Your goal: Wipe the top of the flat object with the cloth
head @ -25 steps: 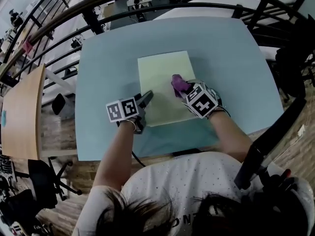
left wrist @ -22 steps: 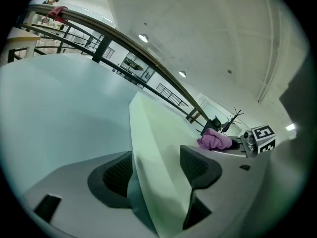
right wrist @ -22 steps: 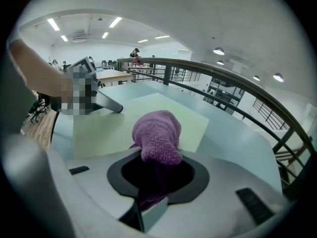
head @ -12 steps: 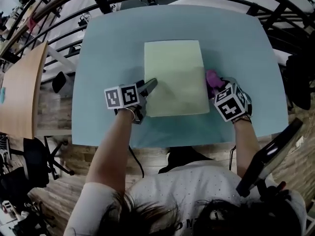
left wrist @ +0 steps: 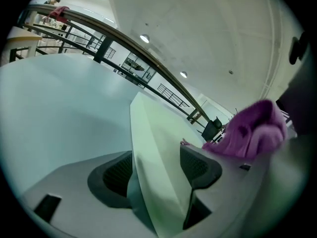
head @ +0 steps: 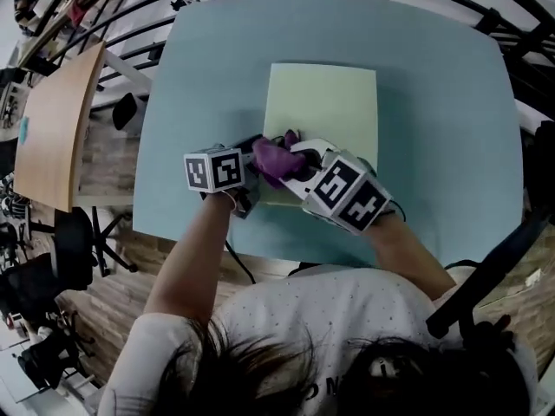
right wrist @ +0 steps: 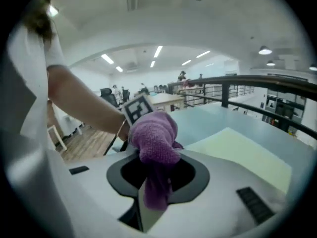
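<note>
Purple cloth point(head: 276, 159) sits clenched in the right gripper point(head: 288, 156), pressed at the near-left corner of the pale green board point(head: 329, 102). Left gripper point(head: 257, 148) clamps the board's left edge, presumably pinning it to the teal table point(head: 434, 102) against wiping drag.

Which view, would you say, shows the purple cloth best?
The right gripper view: the purple cloth sits large between its jaws. The head view shows it small; the left gripper view, only at the edge.
</note>
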`<state>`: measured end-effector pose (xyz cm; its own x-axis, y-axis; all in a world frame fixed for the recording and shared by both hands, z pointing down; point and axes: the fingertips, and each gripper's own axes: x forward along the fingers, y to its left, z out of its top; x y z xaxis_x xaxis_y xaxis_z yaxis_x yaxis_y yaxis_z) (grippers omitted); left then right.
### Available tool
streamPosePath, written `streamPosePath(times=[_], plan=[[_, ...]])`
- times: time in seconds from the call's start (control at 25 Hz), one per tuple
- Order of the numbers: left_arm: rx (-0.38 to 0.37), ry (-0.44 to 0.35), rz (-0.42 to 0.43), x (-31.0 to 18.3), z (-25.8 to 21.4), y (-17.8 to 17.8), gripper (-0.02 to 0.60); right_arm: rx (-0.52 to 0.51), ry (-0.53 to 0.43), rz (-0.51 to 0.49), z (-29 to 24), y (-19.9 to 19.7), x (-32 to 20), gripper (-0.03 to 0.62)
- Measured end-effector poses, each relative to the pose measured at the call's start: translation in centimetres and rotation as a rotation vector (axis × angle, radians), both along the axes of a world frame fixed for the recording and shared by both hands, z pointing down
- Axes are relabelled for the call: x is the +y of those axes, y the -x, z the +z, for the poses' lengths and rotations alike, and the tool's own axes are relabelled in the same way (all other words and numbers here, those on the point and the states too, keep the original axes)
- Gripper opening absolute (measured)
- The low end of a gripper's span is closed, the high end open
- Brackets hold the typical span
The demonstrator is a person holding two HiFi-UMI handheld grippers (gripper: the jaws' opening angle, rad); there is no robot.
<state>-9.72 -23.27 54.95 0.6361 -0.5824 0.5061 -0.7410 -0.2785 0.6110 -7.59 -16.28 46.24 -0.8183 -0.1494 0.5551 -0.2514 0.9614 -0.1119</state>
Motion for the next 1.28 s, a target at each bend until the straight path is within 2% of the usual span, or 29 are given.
streamPosePath(times=[0.08,0.2,0.32,0.52,0.68,0.88,1.0,1.12,1.2,1.28], plan=[[-0.012,-0.002,-0.009,0.2,0.5,0.1,0.296,0.118,-0.019,-0.085,3.6,0.8,1.4,0.094],[-0.016,-0.004,-0.003,0.1,0.7,-0.4,0.296,0.142,-0.066,-0.116,4.9,-0.4,0.9,0.092],[-0.012,-0.01,0.002,-0.3,0.6,-0.5,0.296,0.172,-0.074,-0.074,4.9,-2.2,-0.8,0.091],[0.01,-0.001,0.003,-1.6,-0.5,-0.5,0.296,0.234,-0.016,0.034,4.0,-7.3,-4.0,0.091],[-0.003,-0.016,0.001,-1.1,-0.6,0.3,0.296,0.271,0.024,0.16,4.3,-10.4,-4.3,0.091],[-0.008,0.009,0.015,-0.4,0.4,-0.4,0.296,0.333,0.007,0.367,4.8,-16.4,-3.1,0.089],[0.03,0.039,0.036,0.0,0.6,-0.3,0.296,0.349,0.011,0.532,4.9,-18.4,-2.4,0.089],[0.058,0.07,0.055,-0.1,0.7,0.0,0.296,0.313,0.049,0.672,4.9,-19.1,-2.6,0.089],[0.075,0.108,0.075,-0.2,0.9,0.0,0.296,0.284,0.08,0.777,4.9,-20.3,-2.7,0.089],[0.103,0.165,0.104,-0.2,1.2,-0.1,0.296,0.289,0.06,0.897,4.2,-21.7,-2.9,0.091]])
